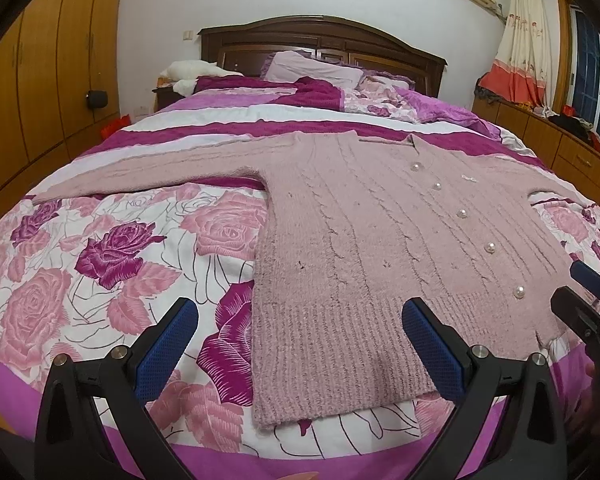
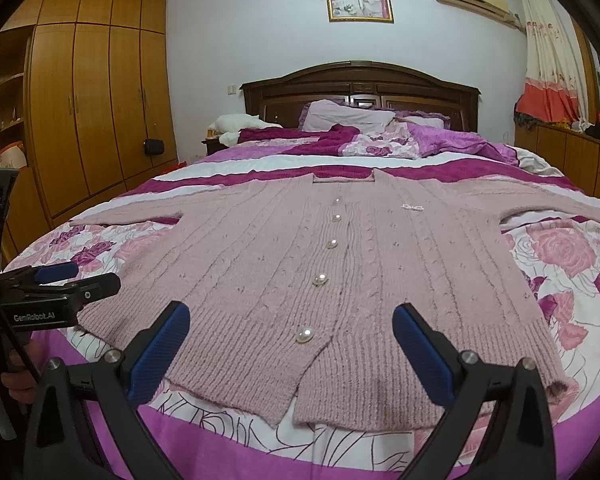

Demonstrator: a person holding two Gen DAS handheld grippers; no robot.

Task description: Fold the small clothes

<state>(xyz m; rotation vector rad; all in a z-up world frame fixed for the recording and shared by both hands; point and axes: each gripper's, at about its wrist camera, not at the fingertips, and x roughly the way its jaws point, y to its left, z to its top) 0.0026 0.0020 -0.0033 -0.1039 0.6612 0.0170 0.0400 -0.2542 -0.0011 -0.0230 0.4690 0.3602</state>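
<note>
We hold both tools, left tool (image 1: 300, 344) and right tool (image 2: 292, 348), released above the cardigan (image 2: 340, 264); it lies spread flat at the bed's (image 1: 80, 264) foot edge, ready for folding.

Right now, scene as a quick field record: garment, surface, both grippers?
garment: pink cardigan, spread flat, front up, sleeves out to the sides
buttons: pearl buttons down the front
surface: bed with rose-print cover
left gripper: open, over the hem, holding nothing
right gripper: open, over the hem, holding nothing
folds: none yet
</note>
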